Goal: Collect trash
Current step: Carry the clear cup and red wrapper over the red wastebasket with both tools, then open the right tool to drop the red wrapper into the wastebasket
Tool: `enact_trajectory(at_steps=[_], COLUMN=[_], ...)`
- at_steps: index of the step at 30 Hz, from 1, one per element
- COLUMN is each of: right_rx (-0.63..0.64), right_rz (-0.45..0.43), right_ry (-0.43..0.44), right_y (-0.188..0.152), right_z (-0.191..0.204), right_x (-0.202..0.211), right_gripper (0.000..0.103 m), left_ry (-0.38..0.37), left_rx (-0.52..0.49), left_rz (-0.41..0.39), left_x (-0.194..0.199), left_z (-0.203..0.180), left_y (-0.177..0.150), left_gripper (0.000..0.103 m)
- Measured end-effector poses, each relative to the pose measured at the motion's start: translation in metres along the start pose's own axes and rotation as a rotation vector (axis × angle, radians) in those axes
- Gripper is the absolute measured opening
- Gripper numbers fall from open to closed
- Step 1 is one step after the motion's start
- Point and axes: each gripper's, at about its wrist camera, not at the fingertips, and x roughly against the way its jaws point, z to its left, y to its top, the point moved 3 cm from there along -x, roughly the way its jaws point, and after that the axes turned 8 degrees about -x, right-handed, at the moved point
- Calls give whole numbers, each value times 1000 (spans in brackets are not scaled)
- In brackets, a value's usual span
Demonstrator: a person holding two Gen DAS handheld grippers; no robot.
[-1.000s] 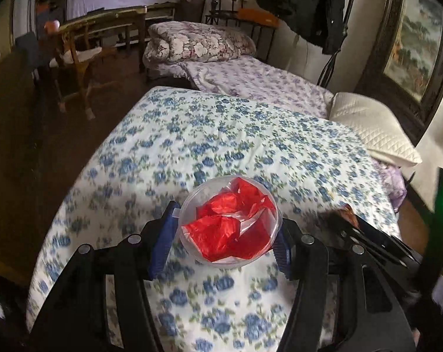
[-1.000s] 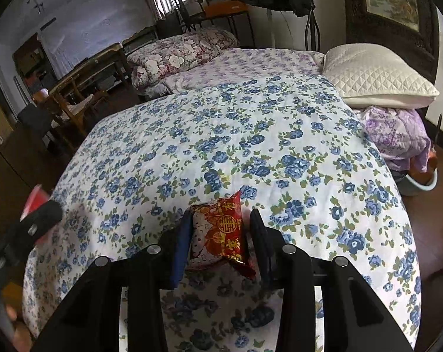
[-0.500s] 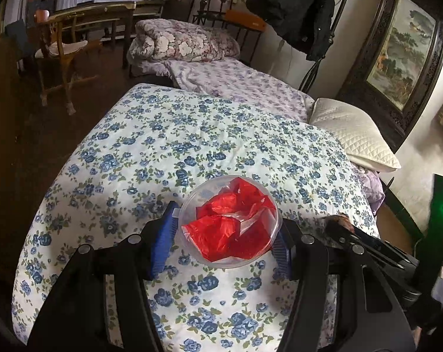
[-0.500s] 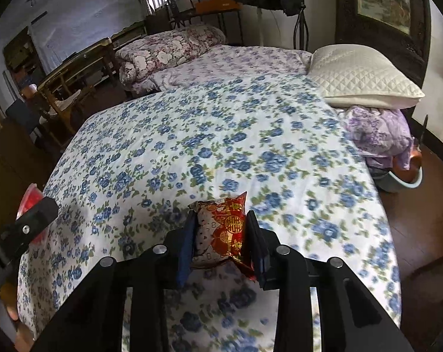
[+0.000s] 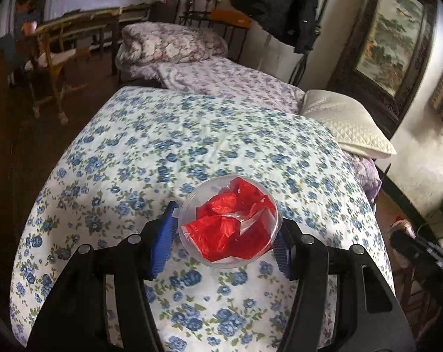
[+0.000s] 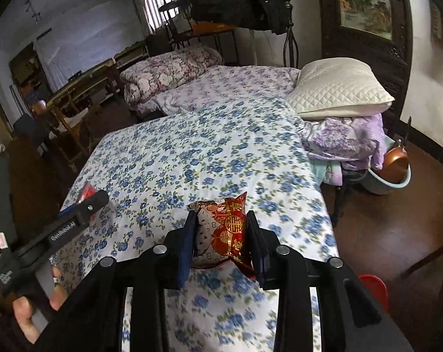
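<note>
Clear cup [image 5: 230, 221] of red wrappers; red-gold packet [image 6: 224, 231]

In front of you is a bed [image 6: 192, 146] covered by a white quilt printed with small blue flowers, spread flat. Beyond it lies a lilac-flowered sheet [image 6: 236, 85], with a rolled pink-flowered duvet [image 6: 168, 73] at its far end. A cream quilted pillow [image 6: 338, 88] rests on crumpled purple bedding [image 6: 347, 138] at the right edge

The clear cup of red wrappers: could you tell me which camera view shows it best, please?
The left wrist view: the clear cup sits centred between the left gripper fingers, its opening facing the camera. The right wrist view shows only a red sliver beyond that gripper's tip.
</note>
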Motion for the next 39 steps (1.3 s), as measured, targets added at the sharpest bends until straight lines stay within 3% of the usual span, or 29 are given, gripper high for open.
enact_trajectory(at_steps=[2, 7, 15, 23, 27, 33, 36, 39], right_rx=[-9, -42, -108, -255, -336, -440, -447, -459], right_rz=[-8, -10, 14, 63, 99, 181, 203, 229], right_ry=[-2, -5, -140, -265, -304, -288, -284, -280], right_y=[-1, -11, -46, -88, -112, -153, -164, -172], right_z=[-7, -47, -159, -277, -327, -374, -383, -389], right_x=[7, 30, 58, 62, 53, 26, 17, 2], right_gripper=[34, 33, 33, 34, 34, 34, 34, 34], left_ry=[10, -50, -248, -336, -321, -299, -302, -294], left_rx=[-38, -83, -209, -367, -416, -484, -518, -518], left_rz=[-13, -43, 28, 174, 220, 288, 343, 369], left_x=[8, 34, 50, 10, -21, -72, -90, -100], left_z=[-11, -49, -171, -318, -375, -416, -415, -410], left_y=[-1, -4, -36, -78, -99, -141, -167, -173], left_gripper=[58, 58, 58, 58, 58, 58, 58, 58])
